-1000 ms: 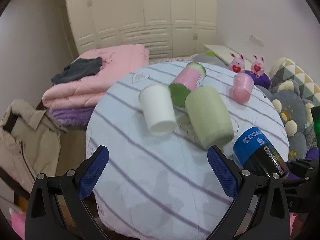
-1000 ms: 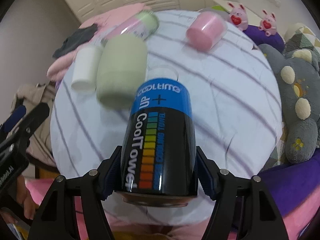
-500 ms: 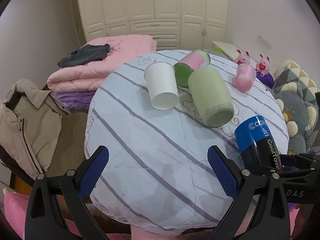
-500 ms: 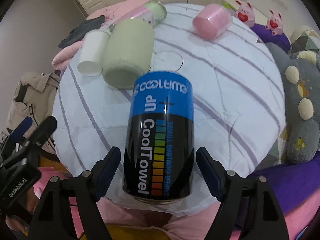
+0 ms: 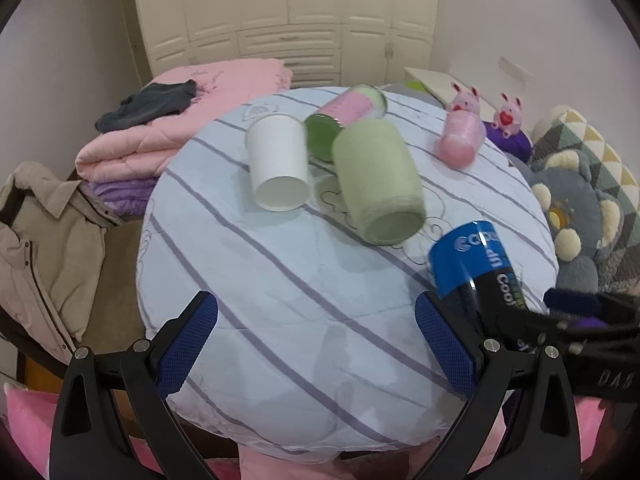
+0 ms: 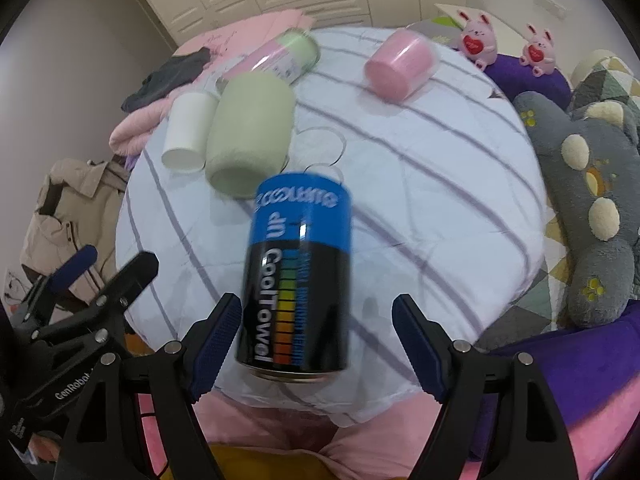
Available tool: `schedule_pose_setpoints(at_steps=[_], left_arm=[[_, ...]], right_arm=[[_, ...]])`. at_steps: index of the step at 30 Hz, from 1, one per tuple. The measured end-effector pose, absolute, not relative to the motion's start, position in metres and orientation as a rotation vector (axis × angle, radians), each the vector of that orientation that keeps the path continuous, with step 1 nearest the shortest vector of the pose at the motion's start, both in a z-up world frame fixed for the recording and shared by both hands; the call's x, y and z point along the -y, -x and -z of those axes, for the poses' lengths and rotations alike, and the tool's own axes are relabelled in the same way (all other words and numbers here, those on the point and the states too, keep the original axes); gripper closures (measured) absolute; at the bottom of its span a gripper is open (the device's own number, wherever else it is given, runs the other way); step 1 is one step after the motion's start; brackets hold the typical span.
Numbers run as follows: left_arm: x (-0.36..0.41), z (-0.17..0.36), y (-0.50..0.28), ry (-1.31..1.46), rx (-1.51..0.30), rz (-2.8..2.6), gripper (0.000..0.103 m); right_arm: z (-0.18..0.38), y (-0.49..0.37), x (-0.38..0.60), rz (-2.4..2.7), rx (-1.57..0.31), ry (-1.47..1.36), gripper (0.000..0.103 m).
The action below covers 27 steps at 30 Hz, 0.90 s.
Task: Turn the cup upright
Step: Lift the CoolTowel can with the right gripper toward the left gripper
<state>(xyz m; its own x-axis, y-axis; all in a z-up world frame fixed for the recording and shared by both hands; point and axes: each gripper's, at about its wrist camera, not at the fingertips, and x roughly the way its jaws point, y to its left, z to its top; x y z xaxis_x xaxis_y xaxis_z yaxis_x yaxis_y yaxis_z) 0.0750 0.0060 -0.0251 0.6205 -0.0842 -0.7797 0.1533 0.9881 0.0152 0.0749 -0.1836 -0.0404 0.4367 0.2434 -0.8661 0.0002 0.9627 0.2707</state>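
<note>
A blue and black "CoolTowel" can-shaped cup (image 6: 298,276) stands on the striped round table (image 6: 420,184) near its front edge, blurred; it also shows in the left wrist view (image 5: 472,268). My right gripper (image 6: 318,340) is open, its jaws on either side of the cup with gaps showing. My left gripper (image 5: 316,340) is open and empty over the table's front. A green cup (image 5: 376,184), a white cup (image 5: 278,162), a pink and green tumbler (image 5: 348,114) and a pink cup (image 5: 460,142) lie on their sides farther back.
Folded pink bedding (image 5: 188,116) with a dark garment lies behind the table on the left. A beige jacket (image 5: 36,240) hangs at left. Grey plush cushions (image 6: 580,184) and two pink toy rabbits (image 6: 504,40) sit at right. White wardrobes (image 5: 280,20) line the back wall.
My right gripper has opened wider and let go of the CoolTowel cup, which now stands free between its jaws. My left gripper stayed open and drew back slightly.
</note>
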Motion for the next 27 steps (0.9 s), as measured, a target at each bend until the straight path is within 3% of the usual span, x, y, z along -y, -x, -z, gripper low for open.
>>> schedule_pose_setpoints(at_steps=[27], left_arm=[[0.107, 0.041, -0.107, -0.075, -1.147, 0.183, 0.003]], right_arm=[[0.056, -0.077, 0.294, -0.099, -1.068, -0.359, 0.024]])
